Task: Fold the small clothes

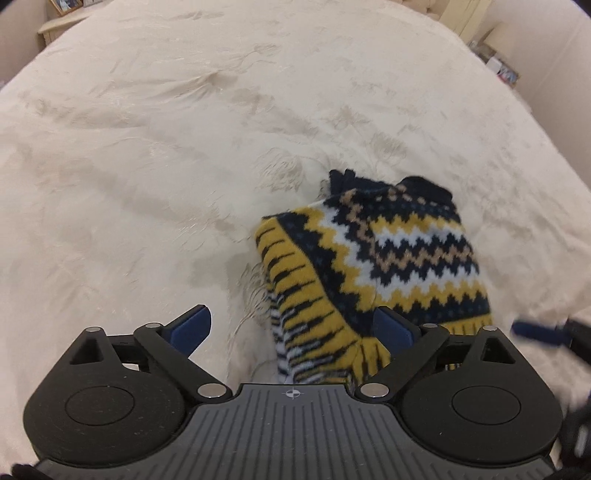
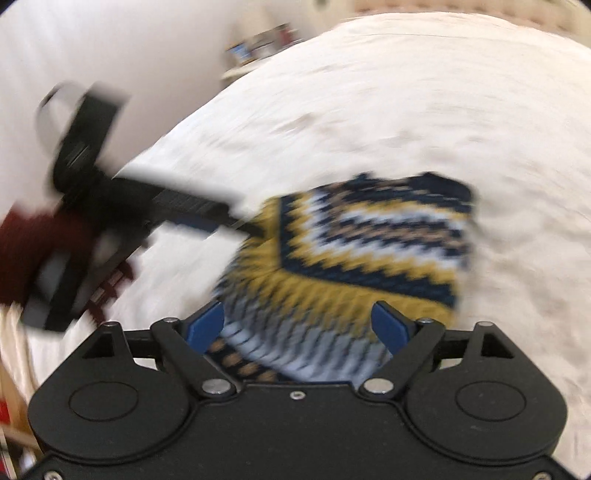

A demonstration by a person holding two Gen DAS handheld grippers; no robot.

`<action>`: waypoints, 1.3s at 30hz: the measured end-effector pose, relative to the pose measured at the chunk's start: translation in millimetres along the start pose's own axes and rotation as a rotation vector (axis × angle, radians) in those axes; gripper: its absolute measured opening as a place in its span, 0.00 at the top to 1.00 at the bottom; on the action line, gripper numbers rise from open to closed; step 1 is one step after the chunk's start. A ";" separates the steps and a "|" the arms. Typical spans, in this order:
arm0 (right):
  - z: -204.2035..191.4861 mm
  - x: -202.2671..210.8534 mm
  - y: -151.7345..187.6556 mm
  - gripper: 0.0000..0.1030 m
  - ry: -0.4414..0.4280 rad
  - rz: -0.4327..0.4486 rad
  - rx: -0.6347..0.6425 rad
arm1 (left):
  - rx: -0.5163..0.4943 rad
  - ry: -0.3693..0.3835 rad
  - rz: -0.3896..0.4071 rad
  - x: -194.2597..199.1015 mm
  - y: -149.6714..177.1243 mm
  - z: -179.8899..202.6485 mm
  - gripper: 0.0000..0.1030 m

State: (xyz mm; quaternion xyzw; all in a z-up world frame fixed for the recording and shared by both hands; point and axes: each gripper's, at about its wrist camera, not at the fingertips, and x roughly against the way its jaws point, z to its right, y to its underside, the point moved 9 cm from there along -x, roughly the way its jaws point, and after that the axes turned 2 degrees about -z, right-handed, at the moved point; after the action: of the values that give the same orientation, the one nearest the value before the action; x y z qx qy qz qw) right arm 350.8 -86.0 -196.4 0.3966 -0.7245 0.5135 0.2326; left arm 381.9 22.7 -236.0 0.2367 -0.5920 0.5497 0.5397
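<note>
A small knitted garment (image 1: 373,254) with navy, yellow, white and tan zigzags lies folded on a cream bedspread (image 1: 147,166). My left gripper (image 1: 295,328) is open, its blue pads (image 1: 192,326) wide apart just above the garment's near striped edge, holding nothing. In the right wrist view, which is blurred by motion, the garment (image 2: 369,251) lies under my right gripper (image 2: 299,328), also open with nothing between its pads. The left gripper (image 2: 92,206) shows at the left there, and a right fingertip (image 1: 535,332) shows at the right edge of the left view.
The bedspread (image 2: 406,110) fills most of both views. A bedside shelf with small items (image 1: 498,62) stands at the far right, and a wooden nightstand (image 1: 55,26) at the far left corner. A dark red sleeve (image 2: 22,254) shows at the left.
</note>
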 end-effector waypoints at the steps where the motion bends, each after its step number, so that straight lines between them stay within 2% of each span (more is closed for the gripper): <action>1: 10.8 -1.1 -4.5 0.14 0.021 0.002 -0.029 | -0.005 -0.008 -0.005 0.1 1.4 1.7 0.07; 3: 33.7 -4.2 -12.9 0.14 0.057 0.001 -0.080 | -0.017 -0.019 -0.017 -1.3 5.4 5.1 0.07; 6: 63.2 -15.6 -21.2 0.14 0.066 -0.011 -0.177 | -0.040 -0.030 -0.034 -3.0 10.7 10.1 0.07; 10: 90.4 -25.9 -26.1 0.13 0.046 -0.033 -0.293 | -0.051 -0.024 -0.051 -5.7 16.6 16.0 0.07; 15: 105.7 -50.7 -29.5 0.12 -0.008 -0.069 -0.383 | -0.026 -0.001 -0.084 -12.8 24.3 18.8 0.07; 20: 112.4 -68.2 -26.7 0.09 -0.074 -0.099 -0.457 | 0.026 0.042 -0.122 -19.1 37.4 16.6 0.07; 28: 117.5 -89.8 -14.3 0.07 -0.131 -0.151 -0.514 | 0.138 0.131 -0.199 -41.3 58.1 7.0 0.05; 33: 118.4 -97.9 -12.6 0.01 -0.191 -0.151 -0.550 | 0.181 0.225 -0.212 -58.5 53.1 13.7 0.02; 39: 119.7 -104.9 -13.7 0.00 -0.242 -0.147 -0.582 | 0.200 0.310 -0.220 -80.0 34.7 26.7 0.00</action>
State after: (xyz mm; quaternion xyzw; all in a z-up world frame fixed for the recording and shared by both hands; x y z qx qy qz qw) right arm 430.9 -164.1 -310.4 0.4227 -0.8328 0.2159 0.2849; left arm 365.9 -16.7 -316.7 0.2647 -0.4152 0.5734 0.6548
